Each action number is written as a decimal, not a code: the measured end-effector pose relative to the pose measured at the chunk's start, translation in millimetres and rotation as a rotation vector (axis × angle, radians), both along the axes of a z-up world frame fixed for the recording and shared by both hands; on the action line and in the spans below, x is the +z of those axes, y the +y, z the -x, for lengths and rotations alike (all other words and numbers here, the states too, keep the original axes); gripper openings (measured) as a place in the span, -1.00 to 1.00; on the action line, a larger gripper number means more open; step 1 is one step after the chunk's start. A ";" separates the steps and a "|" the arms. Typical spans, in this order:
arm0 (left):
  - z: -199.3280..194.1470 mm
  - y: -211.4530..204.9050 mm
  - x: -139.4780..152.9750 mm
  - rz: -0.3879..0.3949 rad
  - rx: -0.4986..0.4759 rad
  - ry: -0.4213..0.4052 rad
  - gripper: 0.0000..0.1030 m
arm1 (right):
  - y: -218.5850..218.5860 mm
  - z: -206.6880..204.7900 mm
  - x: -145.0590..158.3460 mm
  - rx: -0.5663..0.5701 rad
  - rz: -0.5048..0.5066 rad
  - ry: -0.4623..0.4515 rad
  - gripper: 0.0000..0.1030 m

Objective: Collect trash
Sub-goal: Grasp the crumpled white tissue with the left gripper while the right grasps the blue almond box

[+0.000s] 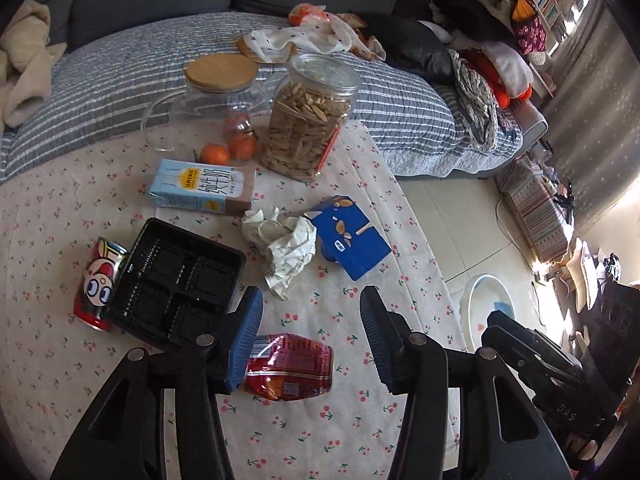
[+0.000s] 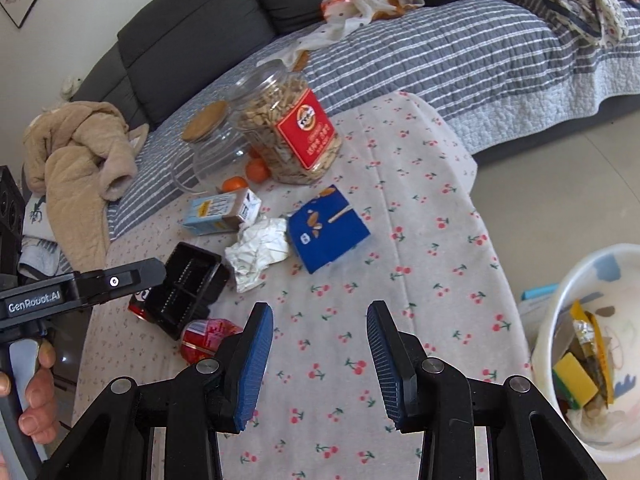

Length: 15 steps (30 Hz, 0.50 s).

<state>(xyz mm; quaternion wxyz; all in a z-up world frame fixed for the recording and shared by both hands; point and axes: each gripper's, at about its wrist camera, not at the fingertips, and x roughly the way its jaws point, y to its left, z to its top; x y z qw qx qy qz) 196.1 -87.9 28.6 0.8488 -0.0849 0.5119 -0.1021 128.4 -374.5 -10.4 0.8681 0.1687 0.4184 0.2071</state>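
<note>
Trash lies on a cherry-print tablecloth (image 1: 360,420). A red snack wrapper (image 1: 290,366) lies between the fingers of my open left gripper (image 1: 310,308), close to the left finger. A black plastic tray (image 1: 176,284), a red cartoon can (image 1: 98,284), crumpled paper (image 1: 284,244), a blue box (image 1: 348,236) and a light blue milk carton (image 1: 200,188) lie further off. My right gripper (image 2: 320,320) is open and empty over bare cloth, nearer than the blue box (image 2: 326,228) and the paper (image 2: 258,252). A white bin (image 2: 588,352) holding trash stands on the floor to its right.
A jar of snack sticks (image 1: 308,120), a glass jug with a wooden lid (image 1: 216,96) and tangerines (image 1: 228,150) stand at the table's far side. A striped bed cover (image 1: 400,92) and a dark sofa lie beyond. The left gripper's body (image 2: 80,288) shows at the right wrist view's left.
</note>
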 end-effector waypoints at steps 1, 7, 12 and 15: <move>-4.4 1.2 -1.9 -0.020 -0.013 -0.003 0.04 | 6.0 -0.9 1.8 0.007 -0.002 -0.005 -0.07; -34.8 -10.2 -34.8 -0.097 -0.050 0.027 0.04 | 30.6 -29.4 -11.5 -0.017 -0.014 0.073 -0.01; -53.3 -28.0 -61.0 -0.169 -0.103 0.046 0.04 | 28.8 -67.8 -44.6 -0.110 -0.107 0.214 -0.01; -62.0 -34.2 -73.4 -0.203 -0.113 0.057 0.04 | 29.3 -85.4 -63.9 -0.148 -0.147 0.248 -0.01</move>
